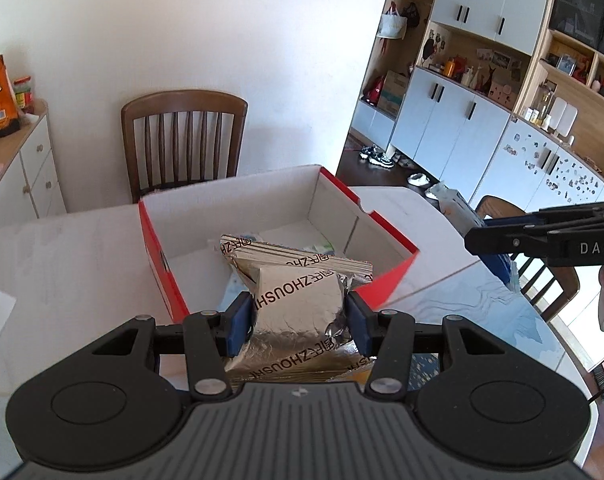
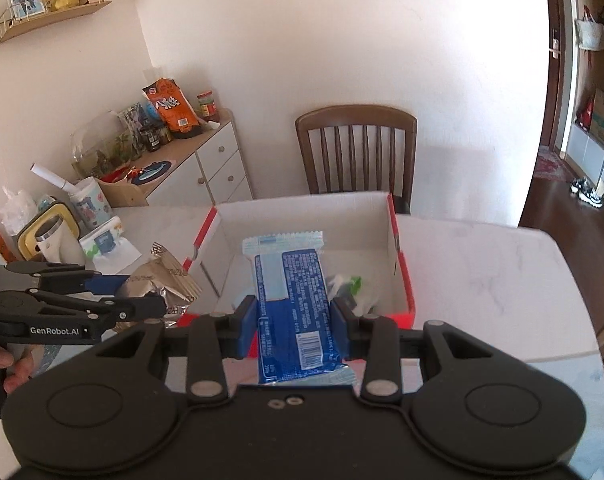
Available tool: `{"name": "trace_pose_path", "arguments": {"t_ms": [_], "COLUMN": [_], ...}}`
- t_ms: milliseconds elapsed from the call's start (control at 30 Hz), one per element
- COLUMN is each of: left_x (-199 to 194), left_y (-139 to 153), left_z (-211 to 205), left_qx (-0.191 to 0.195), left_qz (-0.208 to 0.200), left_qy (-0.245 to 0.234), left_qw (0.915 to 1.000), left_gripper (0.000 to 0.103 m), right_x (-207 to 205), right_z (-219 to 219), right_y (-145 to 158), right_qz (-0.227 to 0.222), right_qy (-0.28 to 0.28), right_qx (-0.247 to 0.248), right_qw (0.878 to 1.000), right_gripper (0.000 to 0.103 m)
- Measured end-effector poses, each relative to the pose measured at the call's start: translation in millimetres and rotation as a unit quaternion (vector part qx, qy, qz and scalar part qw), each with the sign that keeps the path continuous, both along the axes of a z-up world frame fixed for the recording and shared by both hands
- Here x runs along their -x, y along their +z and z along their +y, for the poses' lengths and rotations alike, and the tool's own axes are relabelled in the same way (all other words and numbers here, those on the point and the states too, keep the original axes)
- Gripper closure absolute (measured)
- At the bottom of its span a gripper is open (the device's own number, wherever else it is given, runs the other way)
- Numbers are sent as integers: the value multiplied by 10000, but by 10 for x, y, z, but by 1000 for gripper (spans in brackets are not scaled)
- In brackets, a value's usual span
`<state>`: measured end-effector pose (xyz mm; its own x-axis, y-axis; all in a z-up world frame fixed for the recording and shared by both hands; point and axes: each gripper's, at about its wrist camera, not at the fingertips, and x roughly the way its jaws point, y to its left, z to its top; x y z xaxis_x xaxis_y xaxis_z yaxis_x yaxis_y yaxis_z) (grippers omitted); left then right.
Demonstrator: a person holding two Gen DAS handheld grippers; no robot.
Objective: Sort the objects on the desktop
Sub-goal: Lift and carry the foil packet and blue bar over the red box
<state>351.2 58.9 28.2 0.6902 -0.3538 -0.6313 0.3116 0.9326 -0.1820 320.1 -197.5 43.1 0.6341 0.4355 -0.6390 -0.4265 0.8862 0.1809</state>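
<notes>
My left gripper (image 1: 298,316) is shut on a silver foil snack packet (image 1: 298,300) and holds it above the near edge of an open red cardboard box (image 1: 158,256). My right gripper (image 2: 293,318) is shut on a blue and white snack packet (image 2: 292,300), held over the near side of the same red box (image 2: 399,264). The box holds a few small packets, one with green (image 2: 351,284). The right gripper shows at the right of the left wrist view (image 1: 541,236). The left gripper shows at the left of the right wrist view (image 2: 102,300), with the silver packet (image 2: 162,280).
The box sits on a white marble table (image 2: 481,272). A wooden chair (image 1: 184,140) stands behind the table. A white sideboard (image 2: 218,160) with snack bags, jars and a fishbowl stands at the left. A cup, tissues and a flask (image 2: 56,236) crowd the table's left edge.
</notes>
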Motion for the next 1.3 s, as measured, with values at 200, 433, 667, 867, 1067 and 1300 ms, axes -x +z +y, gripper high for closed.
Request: {"name": "trace_pose_path", "arguments": {"t_ms": [200, 433, 667, 867, 1067, 1300], "left_x": [-346, -735, -1010, -1118, -1239, -1362], "left_y": [70, -82, -350, -514, -633, -764], "left_z": [-26, -111, -266, -392, -377, -371], "left_qx": [-137, -415, -567, -820, -748, -812], "left_qz": [36, 369, 735, 869, 1013, 1163], "left_qy": [-64, -161, -257, -337, -221, -195], "left_qw": [9999, 9983, 9953, 9923, 9918, 9897], "left_gripper": [54, 54, 54, 54, 54, 54], "right_x": [-290, -635, -956, -1231, -1445, -1604], "right_z": [133, 266, 404, 468, 562, 654], "right_y": [25, -7, -142, -397, -639, -867], "right_qz": [-83, -111, -83, 217, 521, 734], "right_qy": [38, 56, 42, -12, -87, -107], "right_qx": [13, 159, 528, 660, 888, 1167], "right_qw": [10000, 9998, 9986, 9976, 9946, 9904], "right_gripper": [65, 65, 65, 65, 65, 65]}}
